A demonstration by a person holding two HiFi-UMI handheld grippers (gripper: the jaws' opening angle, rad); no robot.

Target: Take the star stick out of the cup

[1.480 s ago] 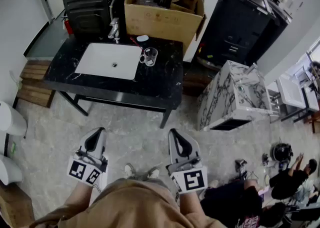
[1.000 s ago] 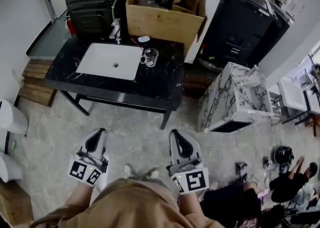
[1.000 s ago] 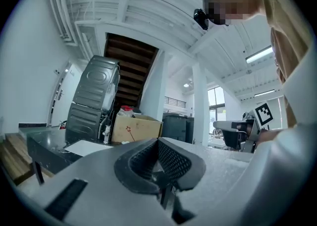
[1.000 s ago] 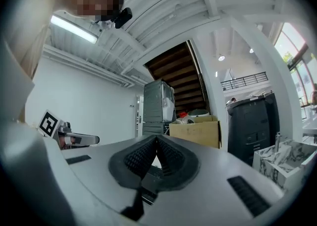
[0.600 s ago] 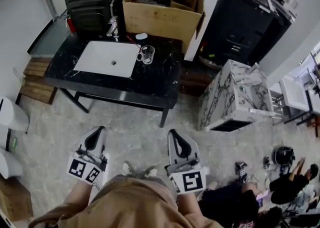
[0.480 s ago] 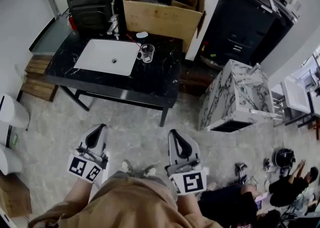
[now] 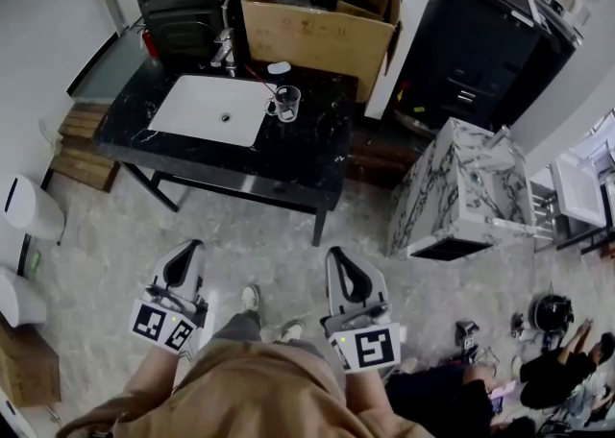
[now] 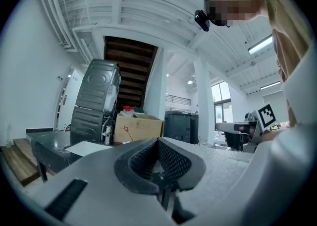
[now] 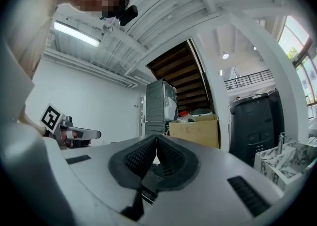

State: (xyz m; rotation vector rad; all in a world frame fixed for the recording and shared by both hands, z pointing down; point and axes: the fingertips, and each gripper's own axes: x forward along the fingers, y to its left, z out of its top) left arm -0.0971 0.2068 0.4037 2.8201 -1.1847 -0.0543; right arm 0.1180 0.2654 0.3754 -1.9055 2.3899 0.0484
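Shoe (image 7: 250, 298) farther forward; one cup (image 7: 287, 103), one star stick (image 7: 258, 77); left tongs (image 7: 191, 248), right tongs (image 7: 336, 255)

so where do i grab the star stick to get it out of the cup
Probably the bare red shaft of the star stick above the cup rim. It leans toward the faucet, so come down from that side and lift along the tilt.

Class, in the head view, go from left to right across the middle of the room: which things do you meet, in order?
wooden steps → sink → cup → marble cabinet
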